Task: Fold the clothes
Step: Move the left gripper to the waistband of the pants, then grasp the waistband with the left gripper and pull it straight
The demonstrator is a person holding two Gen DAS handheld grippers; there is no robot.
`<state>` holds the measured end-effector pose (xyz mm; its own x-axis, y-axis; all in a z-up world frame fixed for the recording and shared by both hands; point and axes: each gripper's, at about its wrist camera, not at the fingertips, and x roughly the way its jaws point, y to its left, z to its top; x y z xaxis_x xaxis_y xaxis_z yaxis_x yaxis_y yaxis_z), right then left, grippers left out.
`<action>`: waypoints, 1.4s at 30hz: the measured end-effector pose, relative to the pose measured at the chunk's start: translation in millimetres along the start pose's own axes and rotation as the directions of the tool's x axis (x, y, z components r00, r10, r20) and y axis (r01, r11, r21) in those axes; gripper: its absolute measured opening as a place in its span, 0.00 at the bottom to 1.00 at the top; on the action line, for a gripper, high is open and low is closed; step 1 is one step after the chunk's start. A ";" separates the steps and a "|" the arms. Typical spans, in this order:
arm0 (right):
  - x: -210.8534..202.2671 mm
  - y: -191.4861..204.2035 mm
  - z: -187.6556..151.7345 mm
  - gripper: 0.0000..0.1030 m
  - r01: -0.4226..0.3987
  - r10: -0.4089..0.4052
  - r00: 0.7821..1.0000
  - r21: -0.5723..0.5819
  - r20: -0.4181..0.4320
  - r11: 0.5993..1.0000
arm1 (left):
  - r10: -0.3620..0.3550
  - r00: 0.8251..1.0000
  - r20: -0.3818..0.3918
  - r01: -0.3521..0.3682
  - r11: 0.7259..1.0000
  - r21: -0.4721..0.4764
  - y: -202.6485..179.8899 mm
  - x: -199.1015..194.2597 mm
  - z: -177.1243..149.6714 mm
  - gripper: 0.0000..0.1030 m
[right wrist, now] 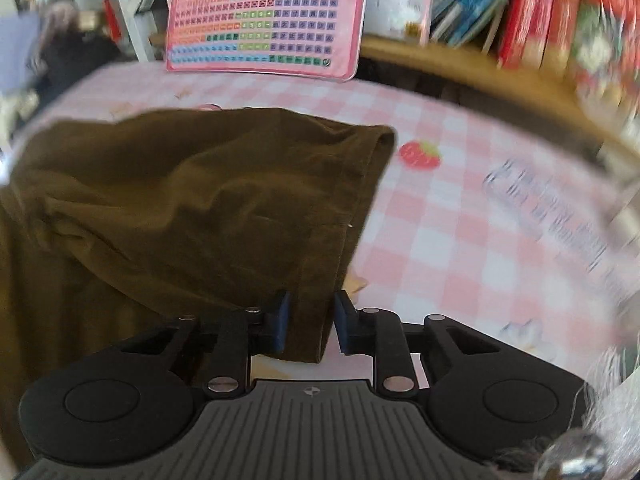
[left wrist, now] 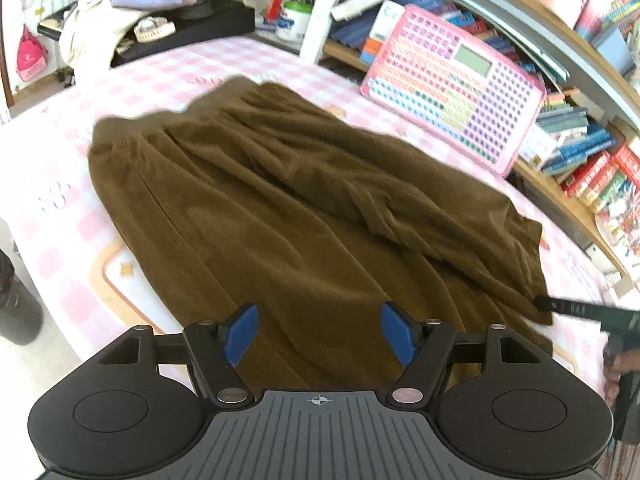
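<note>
Olive-brown skirt [left wrist: 304, 216] lies spread over the pink-checked tablecloth [left wrist: 168, 76], its hem toward the near edge and its right corner lifted back over the body. Our left gripper [left wrist: 318, 334] hovers above the hem, jaws wide, holding nothing. Our right gripper [right wrist: 308, 320] has that folded corner between its blue pads [right wrist: 282, 320], narrow gap, cloth apparently not pinched — probably letting go so the flap stays put.
</note>
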<state>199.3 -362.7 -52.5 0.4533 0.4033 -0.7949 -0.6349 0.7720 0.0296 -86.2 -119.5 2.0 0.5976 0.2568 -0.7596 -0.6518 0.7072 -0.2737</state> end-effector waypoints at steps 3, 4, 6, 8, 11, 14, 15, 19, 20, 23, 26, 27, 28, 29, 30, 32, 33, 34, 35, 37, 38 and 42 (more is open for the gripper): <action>2.3 -12.7 -0.7 0.22 0.079 -0.080 0.996 0.030 0.027 0.996 | -0.003 0.999 0.044 0.003 1.000 -0.012 16.6 -0.3 20.9 0.67; 2.5 -14.4 -0.8 0.24 0.099 -0.100 0.995 0.039 0.029 0.994 | -0.003 0.998 0.058 0.004 1.000 -0.016 22.2 -0.4 27.8 0.67; -1.6 -15.5 -0.7 0.26 0.104 -0.106 0.994 0.073 0.028 0.992 | -0.023 0.996 0.088 0.025 1.000 -0.016 32.4 5.0 48.9 0.65; -9.1 -15.8 -0.7 0.28 0.102 -0.107 0.994 0.113 0.031 0.988 | -0.054 0.992 0.112 0.053 0.999 0.012 38.5 17.6 73.7 0.63; -29.3 -9.7 -5.3 0.32 0.116 -0.125 0.991 0.151 0.054 0.982 | -0.094 0.990 0.108 0.090 0.995 0.042 50.1 48.5 111.9 0.38; -49.1 2.7 -18.3 0.33 0.131 -0.145 0.988 0.206 0.053 0.970 | -0.129 0.989 0.068 0.126 0.991 0.055 64.2 88.6 149.9 0.22; -55.2 9.3 -23.8 0.33 0.145 -0.160 0.986 0.225 0.051 0.963 | -0.141 0.989 0.053 0.138 0.989 0.056 69.0 101.4 160.5 0.18; -72.2 38.3 -45.9 0.33 0.201 -0.218 0.976 0.291 0.025 0.935 | -0.189 0.981 -0.039 0.192 0.978 0.084 80.7 148.0 189.8 0.12; -72.3 47.3 -51.5 0.33 0.218 -0.231 0.973 0.300 0.009 0.929 | -0.195 0.979 -0.061 0.200 0.975 0.092 82.6 157.3 194.0 0.11; -72.6 74.2 -68.5 0.33 0.267 -0.269 0.962 0.326 -0.038 0.907 | -0.160 0.981 -0.110 0.170 0.981 0.096 93.1 186.4 205.6 0.04; -69.6 96.1 -81.7 0.32 0.316 -0.308 0.948 0.354 -0.081 0.880 | -0.115 0.988 -0.098 0.119 0.992 0.033 110.2 209.1 222.6 0.04; -69.1 100.6 -84.2 0.32 0.332 -0.324 0.942 0.362 -0.084 0.871 | -0.091 0.992 -0.091 0.093 0.995 0.024 113.6 214.0 228.2 0.04; -69.1 103.7 -85.9 0.32 0.344 -0.338 0.937 0.367 -0.082 0.864 | -0.061 0.995 -0.082 0.064 0.997 0.034 116.1 218.6 232.7 0.05; -69.0 105.4 -86.0 0.32 0.355 -0.350 0.933 0.374 -0.085 0.857 | -0.041 0.996 -0.075 0.044 0.998 0.048 117.8 221.4 236.1 0.05; -68.7 105.6 -85.6 0.32 0.361 -0.355 0.931 0.384 -0.089 0.850 | -0.032 0.997 -0.072 0.035 0.998 0.051 119.5 222.9 239.5 0.04; -69.4 103.5 -82.3 0.32 0.367 -0.364 0.927 0.410 -0.088 0.835 | -0.060 0.998 -0.025 0.061 0.997 0.041 122.7 212.5 245.1 0.04; -71.1 102.4 -80.6 0.32 0.368 -0.369 0.926 0.424 -0.084 0.828 | -0.132 0.991 0.010 0.132 0.991 0.034 124.3 201.4 245.4 0.04; -73.2 101.6 -79.3 0.32 0.368 -0.373 0.924 0.433 -0.078 0.822 | -0.209 0.977 0.029 0.209 0.978 0.028 125.4 191.3 244.4 0.04; -74.9 101.0 -77.9 0.32 0.369 -0.378 0.923 0.441 -0.073 0.818 | -0.280 0.960 0.012 0.279 0.960 0.037 122.8 185.4 241.4 0.04; -74.4 100.5 -75.5 0.32 0.376 -0.385 0.920 0.444 -0.072 0.813 | -0.382 0.920 -0.083 0.388 0.918 0.079 110.6 182.6 229.8 0.04; -72.9 100.3 -74.3 0.32 0.379 -0.388 0.919 0.442 -0.073 0.813 | -0.399 0.908 -0.129 0.413 0.904 0.113 103.0 183.6 221.1 0.04; -67.8 100.4 -68.5 0.32 0.376 -0.385 0.920 0.430 -0.070 0.821 | -0.306 0.934 -0.182 0.333 0.932 0.142 96.0 208.9 201.2 0.05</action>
<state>62.0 -346.2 -37.0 0.6176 0.0392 -0.7855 -0.0813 0.9966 -0.0141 70.0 134.6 -64.2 0.6728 -0.0967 -0.7335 -0.3421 0.8384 -0.4243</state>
